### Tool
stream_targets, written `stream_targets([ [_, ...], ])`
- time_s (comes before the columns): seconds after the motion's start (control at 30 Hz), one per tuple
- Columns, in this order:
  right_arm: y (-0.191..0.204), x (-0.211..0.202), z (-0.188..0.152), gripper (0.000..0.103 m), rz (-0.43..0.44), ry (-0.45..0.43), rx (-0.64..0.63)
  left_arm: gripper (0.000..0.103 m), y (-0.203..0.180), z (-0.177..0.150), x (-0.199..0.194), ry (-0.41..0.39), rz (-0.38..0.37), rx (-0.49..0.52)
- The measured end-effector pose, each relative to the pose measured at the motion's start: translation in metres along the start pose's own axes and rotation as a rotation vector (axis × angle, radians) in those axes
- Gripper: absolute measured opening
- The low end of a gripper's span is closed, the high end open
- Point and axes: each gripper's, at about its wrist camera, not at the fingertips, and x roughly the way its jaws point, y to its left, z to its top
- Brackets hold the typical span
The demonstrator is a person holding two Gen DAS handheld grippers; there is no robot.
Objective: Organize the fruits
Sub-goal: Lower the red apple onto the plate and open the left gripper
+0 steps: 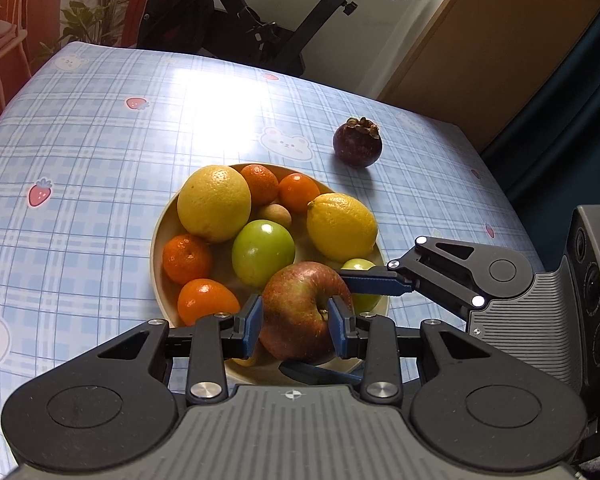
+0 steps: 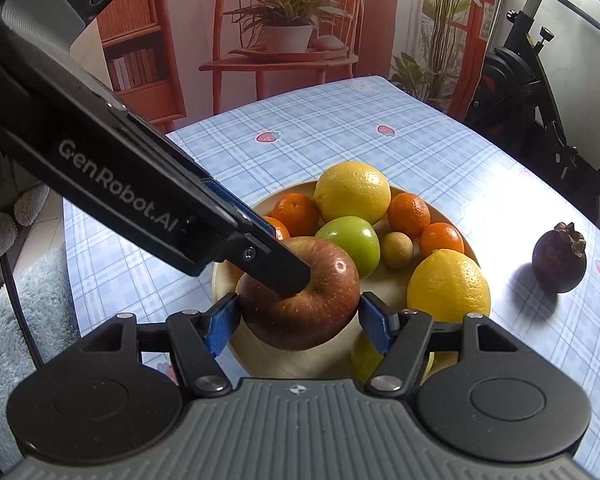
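Blue checked tablecloth covers table. Nearest, left gripper and right gripper both clamp red apple over wooden bowl w/ lemons, oranges. Mangosteen sits farther, apart.

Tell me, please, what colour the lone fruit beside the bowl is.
Dark purple, clearest in the right wrist view.
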Motion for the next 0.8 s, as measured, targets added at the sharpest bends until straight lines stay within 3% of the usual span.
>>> stream_targets([
  [0.3,-0.003,-0.008,0.001,0.066,-0.011,-0.024,0.009,0.037,0.005,0.001,-0.005,-0.022,0.024,-0.019],
  [0.63,-0.021,-0.034,-0.002,0.065,-0.045,-0.114,0.062,0.036,-0.006,0.014,-0.02,-0.135,0.057,-0.032],
  [0.8,-0.049,-0.055,0.001,0.064,-0.117,-0.186,0.111,0.036,-0.021,0.031,-0.023,-0.209,0.064,-0.035],
])
